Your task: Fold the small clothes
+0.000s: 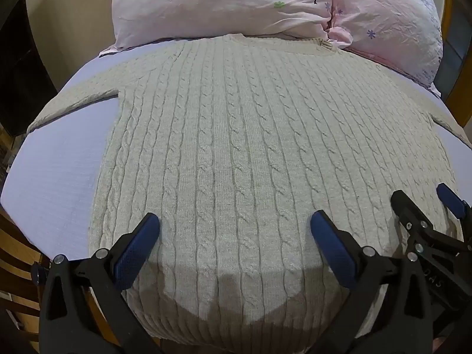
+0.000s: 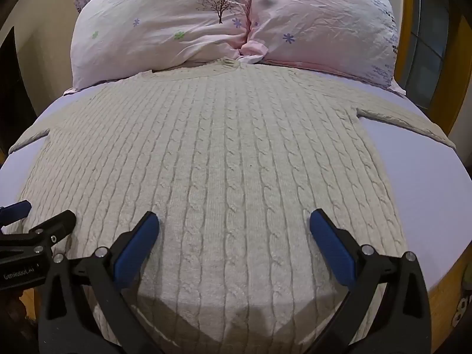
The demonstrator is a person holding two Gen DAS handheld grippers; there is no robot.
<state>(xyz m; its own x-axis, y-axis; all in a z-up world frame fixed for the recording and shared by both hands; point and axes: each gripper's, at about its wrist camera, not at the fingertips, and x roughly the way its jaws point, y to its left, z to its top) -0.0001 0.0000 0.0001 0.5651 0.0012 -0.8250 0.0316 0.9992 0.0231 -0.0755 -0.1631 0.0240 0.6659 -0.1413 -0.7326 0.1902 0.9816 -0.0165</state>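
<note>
Lying flat across the lavender bedsheet (image 1: 53, 177) in front of you is a cream cable-knit sweater (image 1: 236, 153), its surface ribbed with rope-like twists running in raised parallel columns between plain knit bands. The knit looks thick and soft, slightly fuzzy. Its long axis runs away from you: the hem sits nearest your grippers at the bed's near edge, and the neckline (image 2: 231, 63) points toward two crinkled pink pillows (image 2: 165, 29) printed with small flowers and a dark tree. The collar just touches the pillows where they meet. Each sleeve stretches out sideways, the left sleeve (image 1: 73, 103) and the right sleeve (image 2: 407, 124) both angling off toward the sheet's edges.

Your left gripper (image 1: 235, 224) is spread wide, blue textured pads (image 1: 138, 253) on black arms, holding nothing and poised over the lower body of the sweater. Your right gripper (image 2: 234, 224) is likewise spread wide and empty, just beside the left one, over the same hem region.
</note>
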